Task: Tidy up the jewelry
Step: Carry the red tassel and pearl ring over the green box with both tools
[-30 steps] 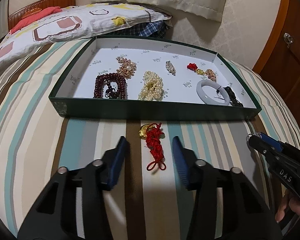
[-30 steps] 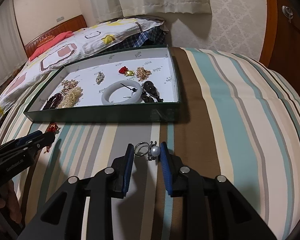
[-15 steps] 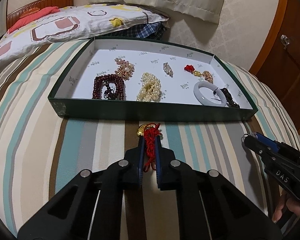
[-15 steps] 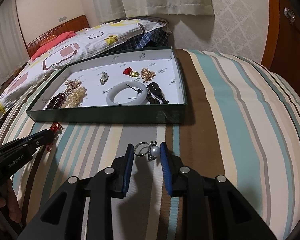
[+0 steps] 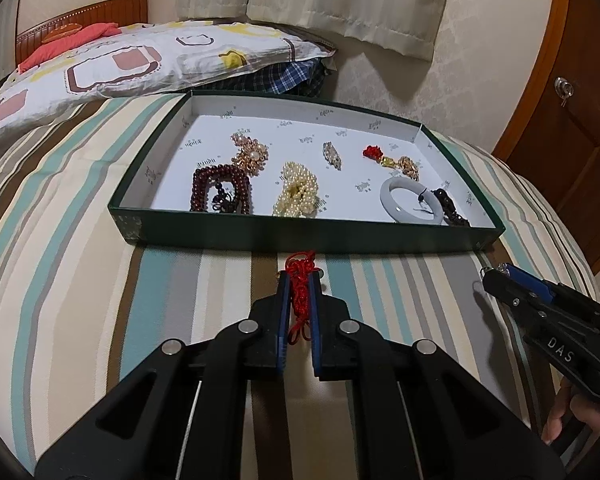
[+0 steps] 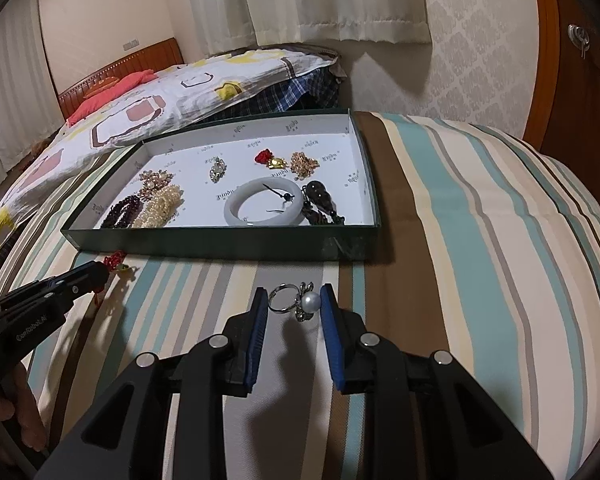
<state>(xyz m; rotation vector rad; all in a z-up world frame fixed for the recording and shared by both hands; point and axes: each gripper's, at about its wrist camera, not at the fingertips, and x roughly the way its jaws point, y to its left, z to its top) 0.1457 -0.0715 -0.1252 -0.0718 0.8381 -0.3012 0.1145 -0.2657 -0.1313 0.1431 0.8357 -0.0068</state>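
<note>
My left gripper (image 5: 299, 280) is shut on a red knotted cord charm (image 5: 300, 286) and holds it just off the striped bedspread, in front of the green tray (image 5: 300, 236). The charm's gold end shows in the right wrist view (image 6: 118, 264). My right gripper (image 6: 294, 300) is shut on a silver ring with a pearl (image 6: 296, 304), lifted a little above the bed, in front of the tray's right corner (image 6: 352, 248). The tray holds a white bangle (image 6: 264, 208), pearl strands (image 5: 296, 194), dark red beads (image 5: 220, 192) and several brooches.
A patterned pillow (image 5: 140, 60) lies behind the tray on the left. A wooden door (image 5: 572, 112) stands at the right. The striped bedspread (image 6: 480, 240) slopes away to the right of the tray.
My left gripper closed on the red cord charm and lifted it slightly toward the tray. My right gripper kept its hold on the pearl ring and rose a little.
</note>
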